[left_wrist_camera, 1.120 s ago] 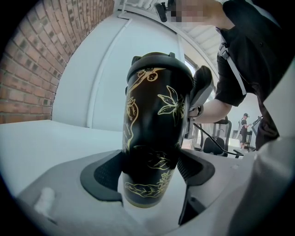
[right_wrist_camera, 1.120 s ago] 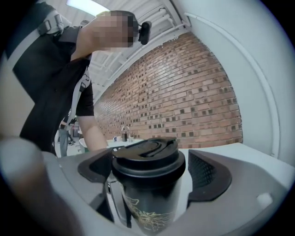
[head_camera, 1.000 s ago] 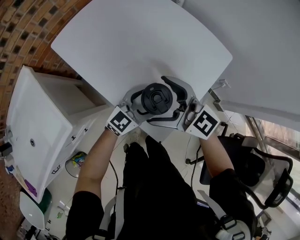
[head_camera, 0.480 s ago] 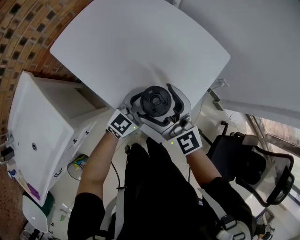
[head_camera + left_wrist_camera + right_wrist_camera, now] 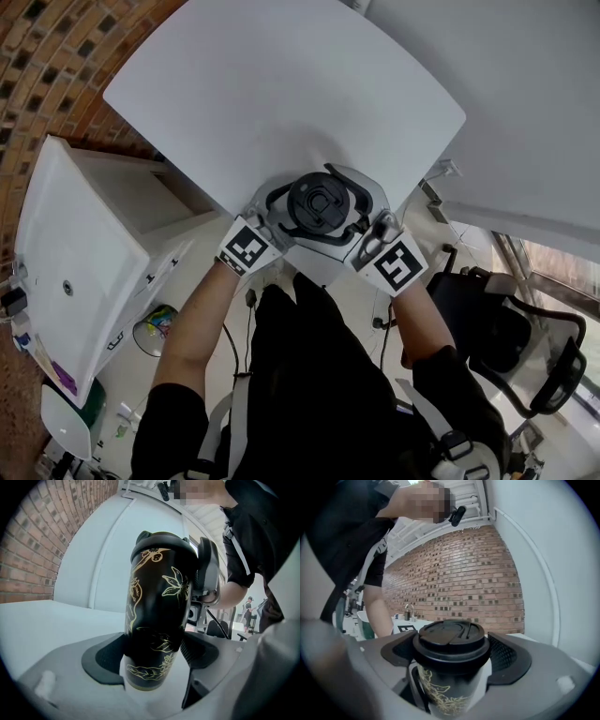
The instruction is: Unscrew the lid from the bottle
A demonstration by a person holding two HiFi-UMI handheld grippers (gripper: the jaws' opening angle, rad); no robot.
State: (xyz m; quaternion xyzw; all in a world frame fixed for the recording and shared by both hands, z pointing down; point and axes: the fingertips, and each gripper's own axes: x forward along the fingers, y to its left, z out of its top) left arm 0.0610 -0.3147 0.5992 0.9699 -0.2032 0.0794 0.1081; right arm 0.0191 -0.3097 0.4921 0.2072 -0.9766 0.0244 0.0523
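A black bottle (image 5: 159,602) with gold drawings stands upright on the white table (image 5: 281,94), close to its front edge. Its black lid (image 5: 319,203) is on top. My left gripper (image 5: 154,648) is shut on the lower body of the bottle, a pad pressed on each side. My right gripper (image 5: 451,651) surrounds the lid (image 5: 451,641) from the opposite side. Its jaws are closing, with the lid between them and the pads at the rim, not visibly pressing. In the head view the left gripper (image 5: 298,217) and the right gripper (image 5: 339,208) meet at the bottle.
A white cabinet (image 5: 84,253) stands lower at the left, with a brick wall (image 5: 47,56) behind it. A black office chair (image 5: 506,337) is at the right, behind the person. The bottle stands at the table's near edge.
The right gripper swung round the lid toward the person and back to the right, and its jaws drew in toward the lid. The left gripper and the bottle stayed put.
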